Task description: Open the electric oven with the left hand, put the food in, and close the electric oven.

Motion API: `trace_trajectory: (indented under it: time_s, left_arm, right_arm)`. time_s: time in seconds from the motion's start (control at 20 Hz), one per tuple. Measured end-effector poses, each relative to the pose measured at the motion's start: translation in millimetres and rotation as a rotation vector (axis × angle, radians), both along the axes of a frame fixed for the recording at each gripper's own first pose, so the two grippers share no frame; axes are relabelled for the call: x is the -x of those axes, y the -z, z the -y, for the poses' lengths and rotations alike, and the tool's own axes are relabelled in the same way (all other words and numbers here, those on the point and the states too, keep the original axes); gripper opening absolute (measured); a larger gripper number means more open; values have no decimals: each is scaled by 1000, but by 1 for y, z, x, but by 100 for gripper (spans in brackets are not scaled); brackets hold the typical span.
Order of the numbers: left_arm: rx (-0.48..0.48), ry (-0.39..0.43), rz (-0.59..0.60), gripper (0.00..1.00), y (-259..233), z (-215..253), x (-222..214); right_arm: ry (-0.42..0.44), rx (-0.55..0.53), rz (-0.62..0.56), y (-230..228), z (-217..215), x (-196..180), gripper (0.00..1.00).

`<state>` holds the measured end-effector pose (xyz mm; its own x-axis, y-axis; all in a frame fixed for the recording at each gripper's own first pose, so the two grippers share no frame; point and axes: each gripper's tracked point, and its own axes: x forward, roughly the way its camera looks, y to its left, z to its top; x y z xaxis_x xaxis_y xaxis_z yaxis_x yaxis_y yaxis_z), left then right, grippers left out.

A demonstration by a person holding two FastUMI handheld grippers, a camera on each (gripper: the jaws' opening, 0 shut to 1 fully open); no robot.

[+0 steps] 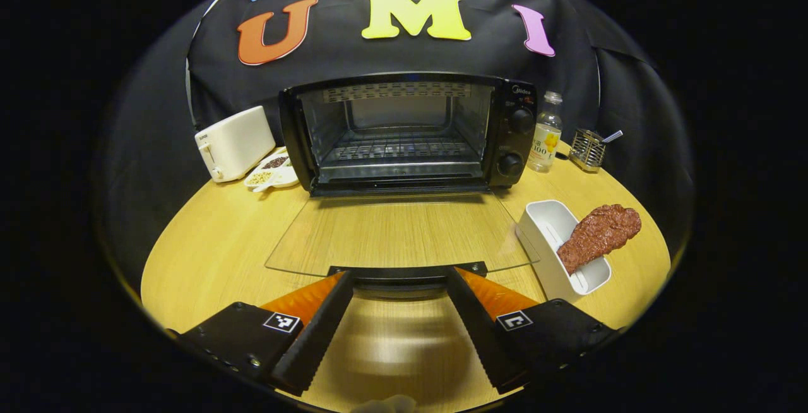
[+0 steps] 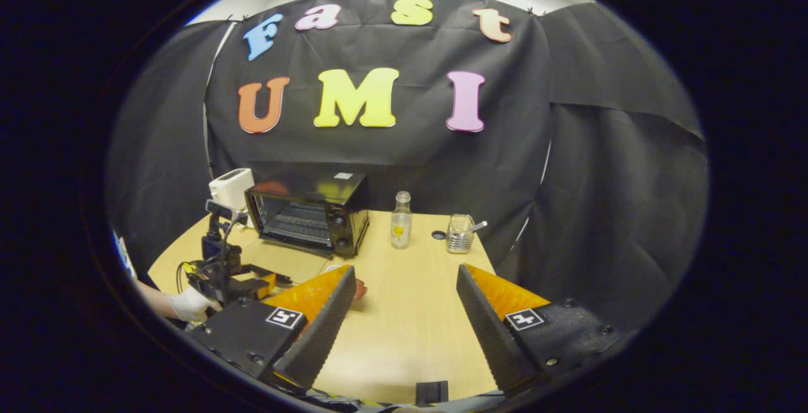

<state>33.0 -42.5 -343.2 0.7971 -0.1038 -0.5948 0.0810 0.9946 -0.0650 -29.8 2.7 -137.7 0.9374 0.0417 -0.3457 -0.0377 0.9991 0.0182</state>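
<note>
One oven (image 1: pixel 404 132) stands open at the back of the table (image 1: pixel 214 242), its glass door (image 1: pixel 398 236) flat, handle just ahead of the left gripper (image 1: pixel 399 283), spread wide, empty. One meat piece (image 1: pixel 596 236) lies on a white tray (image 1: pixel 549 223) right of the door. One toaster (image 1: pixel 235 143), one bottle (image 1: pixel 545 139), label unreadable. Right gripper (image 2: pixel 404 287) gapes wide, empty.

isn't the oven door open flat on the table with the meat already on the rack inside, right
Not quite. The oven door is open flat, but the meat isn't on the rack; it lies across the white tray beside the electric oven, as the left gripper view shows.
</note>
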Motion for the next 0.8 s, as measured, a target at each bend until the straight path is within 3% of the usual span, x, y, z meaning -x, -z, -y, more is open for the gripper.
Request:
trace_trajectory:
  time_s: [0.35,0.45,0.5,0.75,0.8]
  left_arm:
    - [-35,-44,113,97,-77,-31,23]
    - [-37,-61,139,96,-103,-37,29]
    - [-47,-70,153,97,-116,-40,31]
    - [-101,-113,179,96,-162,-43,52]
    - [-104,-124,173,97,-168,-41,58]
  right_arm:
    - [-153,-210,-229,92,-31,-61,100]
    - [-181,-257,-290,117,-37,-83,88]
    - [-193,-288,-327,128,-38,-89,90]
    - [-274,-554,-520,170,-68,-122,77]
    - [-283,-587,-546,176,-72,-130,65]
